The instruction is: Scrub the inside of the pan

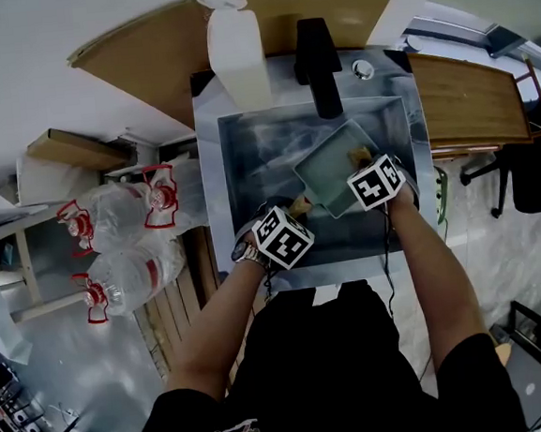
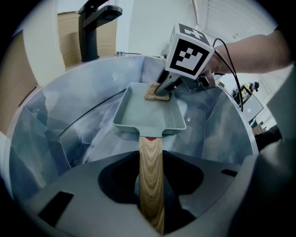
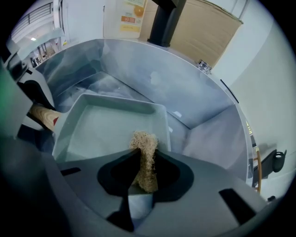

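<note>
A pale green rectangular pan (image 1: 334,167) (image 2: 148,110) (image 3: 111,127) lies tilted inside the steel sink (image 1: 246,156). My left gripper (image 1: 290,220) (image 2: 150,185) is shut on the pan's wooden handle (image 2: 151,180) (image 1: 301,204) at the near side. My right gripper (image 1: 368,169) (image 3: 144,169) (image 2: 163,89) is shut on a tan scrub pad (image 3: 144,157) (image 2: 155,91) (image 1: 361,152). The pad rests against the pan's floor near the far right corner, by its wall.
A black faucet (image 1: 316,51) (image 2: 95,25) stands at the sink's back, with a white bottle (image 1: 237,53) to its left. A wooden counter (image 1: 463,99) lies to the right. Water jugs with red caps (image 1: 122,237) sit on the floor at left.
</note>
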### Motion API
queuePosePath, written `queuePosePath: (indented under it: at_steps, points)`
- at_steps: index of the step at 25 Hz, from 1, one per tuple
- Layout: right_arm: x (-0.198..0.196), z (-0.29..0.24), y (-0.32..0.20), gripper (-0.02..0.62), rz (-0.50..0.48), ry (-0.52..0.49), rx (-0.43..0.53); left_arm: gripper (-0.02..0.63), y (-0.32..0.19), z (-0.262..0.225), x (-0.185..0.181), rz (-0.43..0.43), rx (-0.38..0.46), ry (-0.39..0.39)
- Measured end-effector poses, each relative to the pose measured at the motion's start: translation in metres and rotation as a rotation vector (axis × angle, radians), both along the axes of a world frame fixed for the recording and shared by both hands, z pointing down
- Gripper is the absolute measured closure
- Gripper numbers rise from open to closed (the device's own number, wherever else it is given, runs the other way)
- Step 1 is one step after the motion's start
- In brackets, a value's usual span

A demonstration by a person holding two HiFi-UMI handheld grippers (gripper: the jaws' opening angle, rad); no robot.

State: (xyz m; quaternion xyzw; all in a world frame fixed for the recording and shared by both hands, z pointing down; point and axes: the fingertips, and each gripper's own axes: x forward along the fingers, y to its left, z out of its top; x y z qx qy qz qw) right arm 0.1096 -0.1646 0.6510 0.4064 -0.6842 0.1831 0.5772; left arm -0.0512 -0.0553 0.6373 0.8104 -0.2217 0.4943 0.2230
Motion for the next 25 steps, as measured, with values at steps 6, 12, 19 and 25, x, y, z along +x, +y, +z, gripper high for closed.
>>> queuePosePath:
  at_steps: [6, 12, 19, 25]
  points:
    - [0.002, 0.000, -0.002, 0.502, 0.055, -0.009, -0.010, 0.446, 0.001, 0.001, 0.000, -0.001, -0.006, 0.002]
    - [0.002, 0.000, -0.003, 0.502, 0.071, -0.026, 0.003, 0.446, 0.001, 0.001, -0.001, -0.001, -0.003, 0.000]
    - [-0.001, -0.010, -0.003, 0.500, 0.055, -0.068, 0.029, 0.446, 0.000, 0.000, -0.001, 0.001, -0.002, -0.001]
    - [-0.011, -0.015, -0.021, 0.501, 0.101, -0.127, 0.022, 0.446, 0.000, 0.000, 0.000, 0.000, -0.002, -0.001]
